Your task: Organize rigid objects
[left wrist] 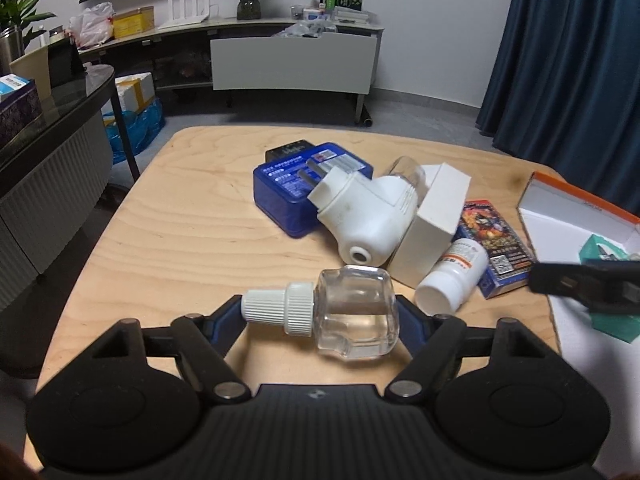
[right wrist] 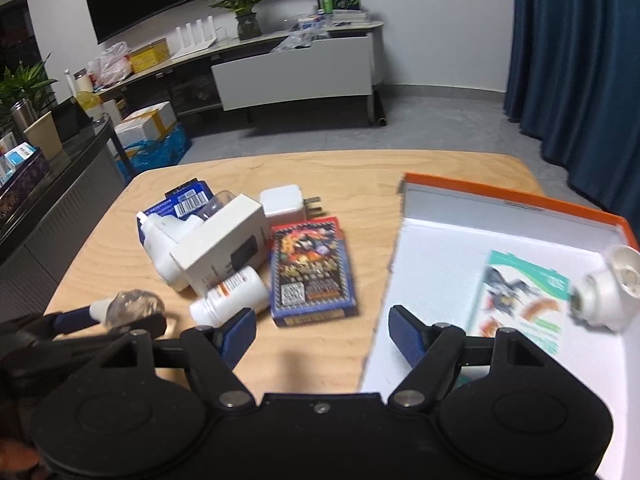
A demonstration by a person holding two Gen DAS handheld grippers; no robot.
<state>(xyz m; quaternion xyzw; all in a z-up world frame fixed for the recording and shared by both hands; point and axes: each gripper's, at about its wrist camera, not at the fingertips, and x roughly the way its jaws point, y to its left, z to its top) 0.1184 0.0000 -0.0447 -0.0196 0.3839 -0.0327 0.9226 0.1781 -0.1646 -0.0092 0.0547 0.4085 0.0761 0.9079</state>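
One clear bottle (left wrist: 356, 314) — white-capped.

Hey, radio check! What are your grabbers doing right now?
Left gripper jaws shut on the clear bottle. Right gripper jaws open, empty, near the orange box. Pill bottle close beside.

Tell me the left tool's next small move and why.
Probably lift the clear bottle a little, then carry it toward the orange-edged box. The left tool has closed on it end to end, cap against one finger and base against the other, while it lies on the table; the box holds sorted items.
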